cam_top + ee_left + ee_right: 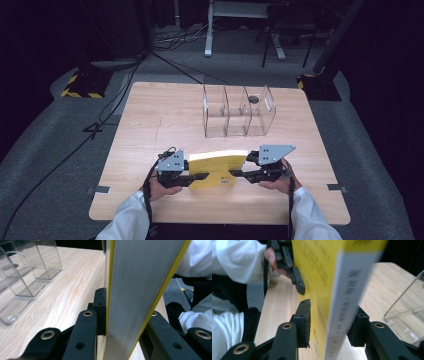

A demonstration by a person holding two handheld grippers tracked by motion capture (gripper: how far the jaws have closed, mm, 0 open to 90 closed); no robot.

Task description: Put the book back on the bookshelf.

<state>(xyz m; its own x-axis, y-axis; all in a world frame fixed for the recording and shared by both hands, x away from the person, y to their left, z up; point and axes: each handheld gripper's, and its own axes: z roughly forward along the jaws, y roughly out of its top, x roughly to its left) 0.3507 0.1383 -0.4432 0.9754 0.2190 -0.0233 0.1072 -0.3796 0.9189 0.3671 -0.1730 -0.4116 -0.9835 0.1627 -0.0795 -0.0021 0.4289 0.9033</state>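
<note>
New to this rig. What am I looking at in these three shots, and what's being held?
No robot arm here: a person in white sleeves holds a hand-operated two-jaw gripper in each hand. The high view looks down on a wooden table. The other two pictures come from cameras riding on each gripper, looking along its black jaws.

On the table stands a clear divided holder. Near the person, a yellow book is upright between the two grippers. The left gripper is clamped on the book's page edge. The right gripper straddles the spine end, but its near jaw stands off the cover with a visible gap, so its hold looks loose.
</note>
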